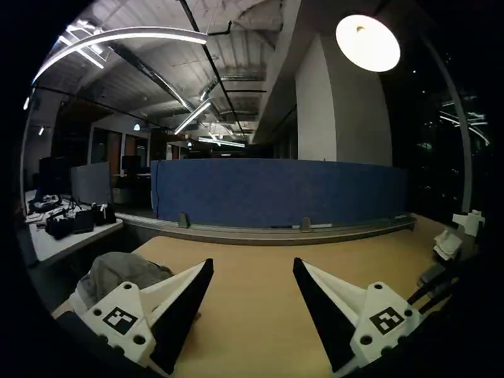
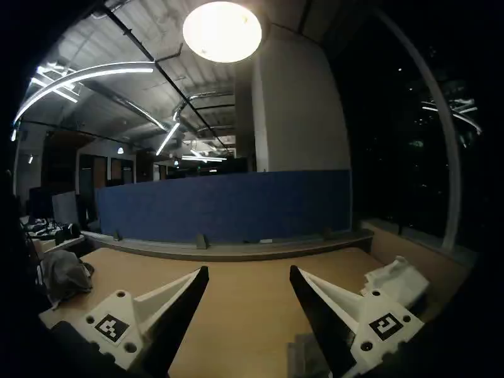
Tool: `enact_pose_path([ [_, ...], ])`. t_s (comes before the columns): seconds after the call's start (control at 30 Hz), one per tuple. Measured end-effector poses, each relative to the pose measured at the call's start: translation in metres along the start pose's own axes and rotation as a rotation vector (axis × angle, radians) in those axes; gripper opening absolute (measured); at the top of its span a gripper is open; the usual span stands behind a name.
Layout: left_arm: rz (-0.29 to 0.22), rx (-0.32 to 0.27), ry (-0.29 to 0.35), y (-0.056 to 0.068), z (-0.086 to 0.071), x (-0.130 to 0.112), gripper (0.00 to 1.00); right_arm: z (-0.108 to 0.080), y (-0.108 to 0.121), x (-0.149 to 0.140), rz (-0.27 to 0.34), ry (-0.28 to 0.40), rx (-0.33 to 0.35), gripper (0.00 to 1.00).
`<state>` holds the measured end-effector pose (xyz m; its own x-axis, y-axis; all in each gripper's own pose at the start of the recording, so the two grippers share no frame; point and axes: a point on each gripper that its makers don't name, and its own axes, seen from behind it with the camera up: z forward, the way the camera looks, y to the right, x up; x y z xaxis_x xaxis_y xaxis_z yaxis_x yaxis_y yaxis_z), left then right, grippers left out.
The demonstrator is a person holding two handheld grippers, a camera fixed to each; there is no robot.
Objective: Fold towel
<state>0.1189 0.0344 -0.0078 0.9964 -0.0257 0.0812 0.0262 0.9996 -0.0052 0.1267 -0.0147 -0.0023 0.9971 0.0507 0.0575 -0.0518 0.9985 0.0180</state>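
in the left gripper view the left gripper (image 1: 252,261) hangs low over a pale wooden table (image 1: 252,327), its two white fingers spread wide with nothing between them but bare tabletop. the grey towel (image 1: 120,269) lies crumpled in a heap at the near left corner of the table, just behind the left finger and partly hidden by it; whether finger and cloth touch cannot be told. in the right gripper view the right gripper (image 2: 249,269) is likewise wide open and holds nothing, and the same towel sits well off to its left, by the table's left edge. a white moulded object (image 2: 398,280) rests on the right side of the table, just behind the right finger. farther off a blue divider (image 1: 277,192) runs along the table's far edge, a side desk (image 1: 69,233) with dark gear stands to the left, and a round lamp (image 1: 367,43) glows high above
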Motion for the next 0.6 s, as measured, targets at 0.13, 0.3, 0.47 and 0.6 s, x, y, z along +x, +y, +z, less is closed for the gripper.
enact_pose_path([
  [0.13, 0.012, 0.002, 0.012, 0.001, -0.001, -0.007, 0.94, -0.004, -0.001, 0.000, -0.021, -0.007, -0.011, 1.00],
  [0.3, 0.046, 0.015, 0.019, -0.001, 0.000, -0.019, 0.94, -0.008, -0.003, -0.003, -0.031, -0.021, -0.021, 1.00],
  [0.47, 0.043, 0.013, 0.026, -0.001, 0.003, -0.031, 0.94, -0.009, -0.007, -0.008, -0.044, -0.042, -0.017, 1.00],
  [0.6, 0.029, 0.006, 0.031, 0.001, 0.006, -0.042, 0.94, -0.010, -0.006, -0.013, -0.053, -0.063, -0.021, 1.00],
])
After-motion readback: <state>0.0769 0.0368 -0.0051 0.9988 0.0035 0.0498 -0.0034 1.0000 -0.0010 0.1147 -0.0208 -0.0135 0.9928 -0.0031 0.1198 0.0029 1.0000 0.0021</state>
